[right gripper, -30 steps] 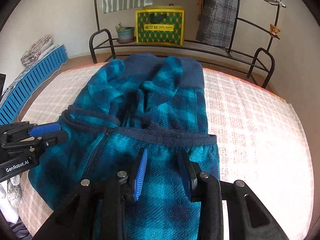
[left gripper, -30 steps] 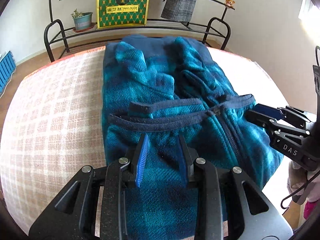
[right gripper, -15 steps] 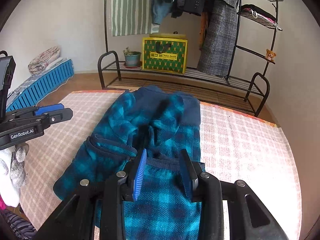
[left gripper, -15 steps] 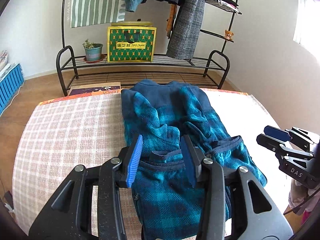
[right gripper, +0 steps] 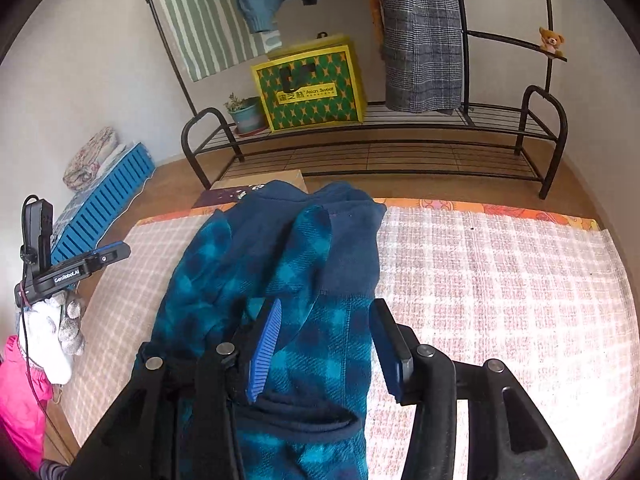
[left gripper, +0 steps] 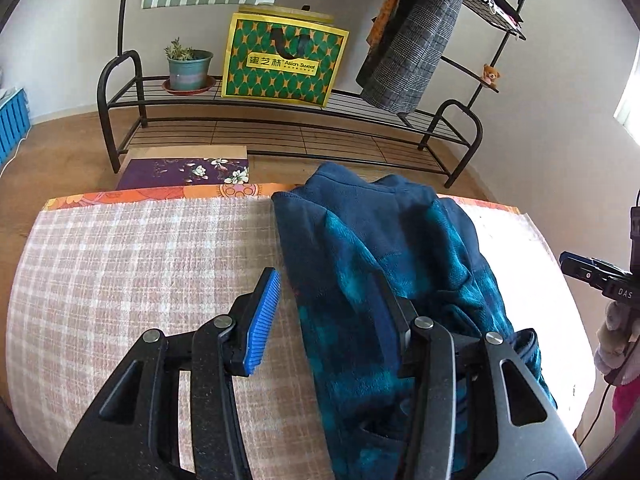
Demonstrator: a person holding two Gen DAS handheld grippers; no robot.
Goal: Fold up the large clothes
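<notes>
Both claws over the fleece!
Our left gripper (left gripper: pixel 328 320) stood parted; our right gripper (right gripper: pixel 324 340) was opening, teal fleece jacket (right gripper: pixel 280 264) lying loose between.

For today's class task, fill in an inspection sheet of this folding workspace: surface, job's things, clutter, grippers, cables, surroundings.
Surface: checked cloth with an orange border.
Job's things: teal plaid fleece lying bunched, partly folded.
Clutter: nothing seen on the cloth.
Grippers: left gripper open, over the fleece's edge; right gripper jaws opening, fleece lying between them.
Cables: thin cable on the left gripper's hand.
Surroundings: metal rack, green bag, potted plant, hanging coat.
</notes>
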